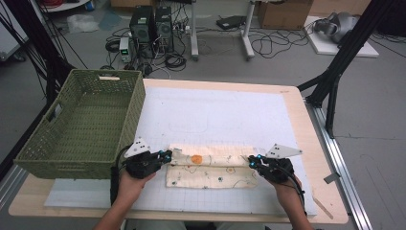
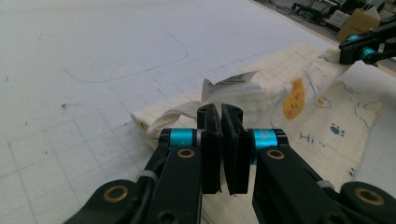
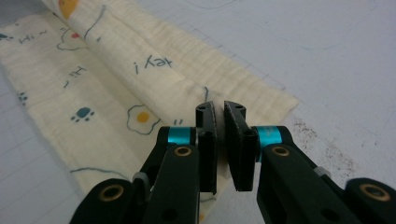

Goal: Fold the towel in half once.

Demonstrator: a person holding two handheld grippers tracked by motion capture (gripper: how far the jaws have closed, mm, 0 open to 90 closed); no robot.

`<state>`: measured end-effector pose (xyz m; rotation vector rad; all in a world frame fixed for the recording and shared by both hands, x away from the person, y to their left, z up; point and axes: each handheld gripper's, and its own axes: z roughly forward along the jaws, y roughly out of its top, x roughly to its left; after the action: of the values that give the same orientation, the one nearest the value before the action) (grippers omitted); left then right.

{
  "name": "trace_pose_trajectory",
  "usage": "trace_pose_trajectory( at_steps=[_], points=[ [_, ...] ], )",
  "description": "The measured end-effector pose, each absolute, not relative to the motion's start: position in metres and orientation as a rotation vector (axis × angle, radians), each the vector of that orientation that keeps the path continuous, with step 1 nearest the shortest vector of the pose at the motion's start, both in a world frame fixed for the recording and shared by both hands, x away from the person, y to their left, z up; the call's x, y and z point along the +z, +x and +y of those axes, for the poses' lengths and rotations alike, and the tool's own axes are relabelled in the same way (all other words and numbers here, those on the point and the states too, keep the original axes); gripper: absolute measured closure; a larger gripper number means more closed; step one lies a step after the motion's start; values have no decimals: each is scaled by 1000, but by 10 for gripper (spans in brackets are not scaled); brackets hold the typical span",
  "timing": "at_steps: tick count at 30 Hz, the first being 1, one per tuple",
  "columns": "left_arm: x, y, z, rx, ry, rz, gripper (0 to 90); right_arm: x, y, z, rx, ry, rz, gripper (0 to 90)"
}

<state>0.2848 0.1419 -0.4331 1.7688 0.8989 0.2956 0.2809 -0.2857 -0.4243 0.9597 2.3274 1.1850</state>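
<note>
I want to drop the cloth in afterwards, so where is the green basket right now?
In the high view the green woven basket stands at the table's left edge, just beyond the left gripper and left of the folded printed cloth.

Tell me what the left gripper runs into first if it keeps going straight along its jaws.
The left gripper is shut, jaws pointing along the folded printed cloth. First in line would likely be the cloth's raised fold with the white care label just past the tips. Depth is hard to judge; the right gripper lies farther off.
</note>
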Motion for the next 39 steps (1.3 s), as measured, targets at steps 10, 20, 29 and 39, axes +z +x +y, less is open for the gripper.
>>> trace_pose_trajectory(
  at_steps=[10, 20, 29, 39],
  points=[
    [-436, 266, 147, 249, 1780, 872, 859, -422, 256, -290, 1207, 899, 2368, 840],
    [-438, 265, 156, 232, 1752, 934, 581, -424, 246, -300, 1233, 903, 2396, 678],
    [-434, 279, 163, 255, 1696, 1000, 571, -417, 251, -316, 1288, 1020, 2272, 640],
    [-451, 299, 142, 192, 1818, 1091, 528, -437, 283, -299, 1178, 1137, 2334, 612]
  ],
)
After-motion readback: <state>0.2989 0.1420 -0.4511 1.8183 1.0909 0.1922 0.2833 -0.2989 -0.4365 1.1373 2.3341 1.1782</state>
